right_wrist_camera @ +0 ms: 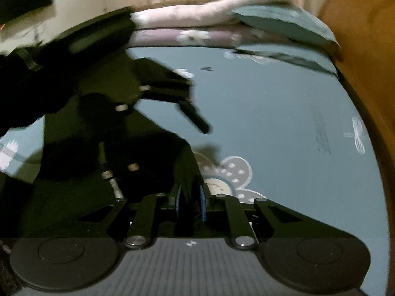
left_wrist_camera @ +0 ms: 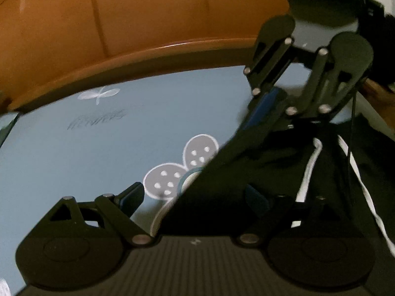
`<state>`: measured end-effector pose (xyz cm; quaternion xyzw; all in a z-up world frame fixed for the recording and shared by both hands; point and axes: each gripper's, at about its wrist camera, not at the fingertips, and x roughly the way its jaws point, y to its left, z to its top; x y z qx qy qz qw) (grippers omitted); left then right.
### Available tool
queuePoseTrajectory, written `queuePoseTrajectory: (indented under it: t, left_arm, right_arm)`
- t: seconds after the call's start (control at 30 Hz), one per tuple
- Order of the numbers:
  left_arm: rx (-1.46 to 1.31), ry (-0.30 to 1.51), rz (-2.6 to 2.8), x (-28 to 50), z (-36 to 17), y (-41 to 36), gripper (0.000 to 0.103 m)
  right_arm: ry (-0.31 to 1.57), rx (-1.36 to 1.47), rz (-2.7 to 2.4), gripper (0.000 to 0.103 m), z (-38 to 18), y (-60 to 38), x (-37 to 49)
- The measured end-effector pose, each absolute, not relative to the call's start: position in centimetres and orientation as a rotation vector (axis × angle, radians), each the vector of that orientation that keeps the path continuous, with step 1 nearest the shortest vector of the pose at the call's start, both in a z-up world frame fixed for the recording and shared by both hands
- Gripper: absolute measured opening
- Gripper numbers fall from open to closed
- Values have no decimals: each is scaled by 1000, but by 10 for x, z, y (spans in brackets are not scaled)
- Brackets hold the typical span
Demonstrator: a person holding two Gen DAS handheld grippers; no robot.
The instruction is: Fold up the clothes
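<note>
Seen along the left gripper [left_wrist_camera: 192, 194]: jaws spread wide and empty, one finger over the blue bedsheet [left_wrist_camera: 74, 153], the other over the black garment [left_wrist_camera: 246, 172] spread toward the bed's wooden frame [left_wrist_camera: 123, 59]; could snag only one layer if closed here. Seen along the right gripper [right_wrist_camera: 190, 199]: pads pinched shut on the garment's edge near the sheet's flower print, thin hold, likely to slip under a hard tug.

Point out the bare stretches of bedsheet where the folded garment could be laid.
Bare blue bedsheet runs between the dark garment and the orange bed frame, beyond the flower print. Crowded: the far end, with pink bedding and a pillow.
</note>
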<state>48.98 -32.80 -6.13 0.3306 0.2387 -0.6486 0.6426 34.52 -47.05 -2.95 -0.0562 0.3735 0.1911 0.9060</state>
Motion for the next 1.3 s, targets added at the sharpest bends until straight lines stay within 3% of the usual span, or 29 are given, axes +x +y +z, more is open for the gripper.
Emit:
queuePoseTrajectory:
  t: [0.23, 0.37, 0.43, 0.53, 0.57, 0.6, 0.63, 0.7, 0.93, 1.3]
  left_arm:
    - [957, 516, -1586, 464, -59, -318, 85]
    - [1035, 530, -1579, 450, -65, -310, 43]
    - [1053, 510, -1542, 444, -67, -306, 31]
    - [1001, 490, -1526, 445, -62, -300, 25]
    - [989, 480, -1520, 447, -61, -301, 24]
    - [981, 473, -1514, 447, -60, -302, 24]
    - [974, 466, -1508, 447, -59, -301, 22]
    - [971, 464, -1504, 449, -57, -300, 22]
    - [989, 440, -1502, 441, -57, -301, 19]
    - [951, 450, -1500, 443, -58, -298, 19]
  right_arm:
    - [754, -364, 436, 17, -18, -424, 320]
    - [747, -462, 442, 17, -19, -404, 313]
    - [744, -498, 445, 18, -19, -397, 308]
    - [743, -536, 434, 22, -20, -394, 303]
    - [741, -550, 424, 25, -20, -392, 303]
    - [733, -559, 414, 35, -19, -391, 304]
    - [724, -562, 405, 52, -19, -392, 305]
    - [704, -562, 389, 72, -17, -394, 309]
    - [742, -537, 460, 73, -20, -402, 354]
    - [1003, -308, 646, 71, -55, -452, 435]
